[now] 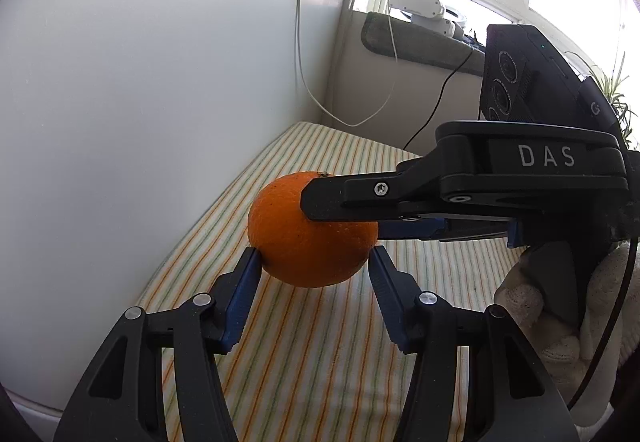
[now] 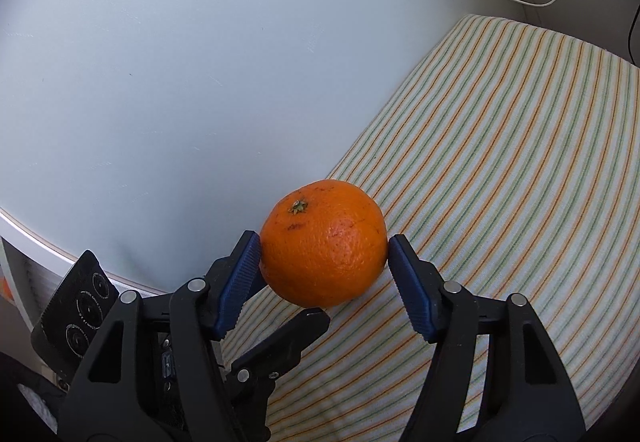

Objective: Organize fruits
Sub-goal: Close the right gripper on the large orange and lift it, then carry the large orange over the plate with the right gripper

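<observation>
- While both claws met at one fruit, a pale wall [image 1: 140, 81] filled most of both views, with a white cable [image 1: 299, 41] hanging down it near the corner.
- A striped cloth [image 2: 500, 181] lay below, running up to the wall; nothing rested on the part in view.
- The right gripper [image 2: 324, 242] pointed forward and down over the cloth. In the left wrist view it reached in from the right, almost side-on, with one black finger crossing the upper front of the fruit.
- The left gripper [image 1: 316, 258] also tilted downward and came at the fruit from below and across the right one. Its black finger [image 2: 296, 330] showed just under the fruit in the right wrist view.
- A gloved hand [image 1: 560, 322], wrapped around the right gripper's handle, sat at the right edge of the left wrist view.
- The orange [image 2: 324, 246] hung clear of the cloth, between both pairs of blue pads at once.
- The right claw's pads pressed on its two sides near the widest part, gripping it.
- The left claw's pads touched it lower down on both sides, also clamped on it.
- Its stem [image 2: 298, 206] faced up and toward the wall.
</observation>
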Motion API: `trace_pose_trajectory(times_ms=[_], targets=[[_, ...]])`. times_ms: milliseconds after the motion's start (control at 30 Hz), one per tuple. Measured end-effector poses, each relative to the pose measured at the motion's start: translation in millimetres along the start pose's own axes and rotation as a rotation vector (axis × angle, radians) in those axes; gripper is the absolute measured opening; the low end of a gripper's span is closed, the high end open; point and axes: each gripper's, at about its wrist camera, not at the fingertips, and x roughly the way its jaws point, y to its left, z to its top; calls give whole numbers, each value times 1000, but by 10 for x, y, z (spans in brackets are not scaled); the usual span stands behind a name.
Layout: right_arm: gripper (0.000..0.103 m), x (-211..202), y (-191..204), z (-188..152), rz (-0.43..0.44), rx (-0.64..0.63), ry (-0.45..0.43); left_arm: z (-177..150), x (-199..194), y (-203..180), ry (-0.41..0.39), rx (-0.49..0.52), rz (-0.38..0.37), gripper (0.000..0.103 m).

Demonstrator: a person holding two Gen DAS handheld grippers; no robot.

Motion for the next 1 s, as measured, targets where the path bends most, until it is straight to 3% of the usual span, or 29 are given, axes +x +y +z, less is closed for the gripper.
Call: trace_pose_trajectory(times_ms=[600,1000], targets=[[69,-1040,-192,-304,-70,34,-137,178,0,-874,-35,113,-139,55],[69,-1285,-144,-511,-149,55,-218,316,129,-1453,-36,169,-235,55]])
